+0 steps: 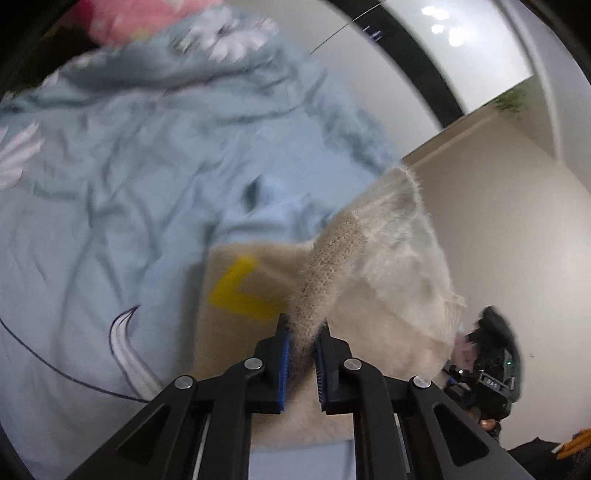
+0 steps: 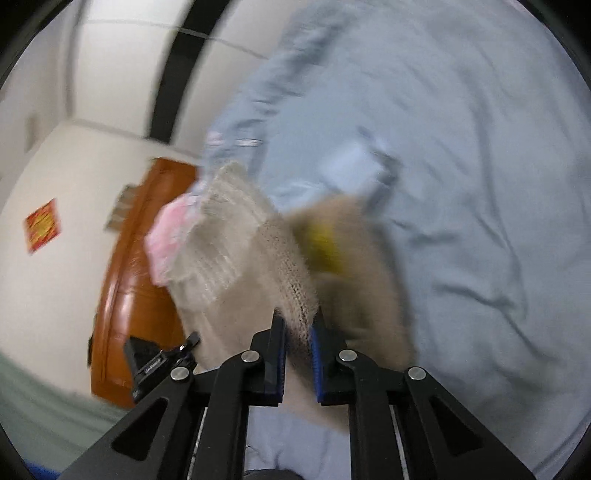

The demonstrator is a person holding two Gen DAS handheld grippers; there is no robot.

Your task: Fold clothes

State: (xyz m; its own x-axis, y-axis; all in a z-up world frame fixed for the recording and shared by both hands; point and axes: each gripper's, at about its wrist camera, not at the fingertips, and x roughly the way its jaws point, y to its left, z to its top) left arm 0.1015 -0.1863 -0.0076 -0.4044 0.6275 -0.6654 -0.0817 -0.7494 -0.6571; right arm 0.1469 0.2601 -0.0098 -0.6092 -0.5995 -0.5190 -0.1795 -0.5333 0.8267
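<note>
Two hand-held grippers in view, one per wrist camera, both clamped on the same garment: a fuzzy beige knit sweater (image 1: 373,266).

Left hand-held gripper (image 1: 303,334): jaws nearly closed, with a ribbed knit edge of the sweater pinched between the blue pads (image 1: 284,363). From the pinch the fabric rises up and to the right as a lifted, partly see-through flap. A flatter tan section with a yellow mark (image 1: 240,291) lies to the left, resting on the light blue bedsheet (image 1: 110,221).

Right hand-held gripper (image 2: 298,328): jaws likewise drawn close together, ribbed edge of the sweater (image 2: 236,251) held between them. The cloth fans out up and left; the tan part with the yellow mark (image 2: 325,247) sits just right of the pinched edge. Heavy motion blur here, so finer fabric detail is unreadable.

Sweater position: at the near edge of the bed, partly lifted off the sheet by both grips, partly touching it.

Surroundings: a rumpled blue quilt with white flower print (image 1: 207,66) is bunched at the far end of the bed, with a pink item (image 1: 136,18) beyond it. Right view shows a pink cloth (image 2: 166,240) just behind the lifted sweater, an orange-brown wooden door (image 2: 136,280) and a red-yellow square (image 2: 42,225) on the white wall. In the left view, a dark device (image 1: 495,365) appears at right, too blurred to identify
</note>
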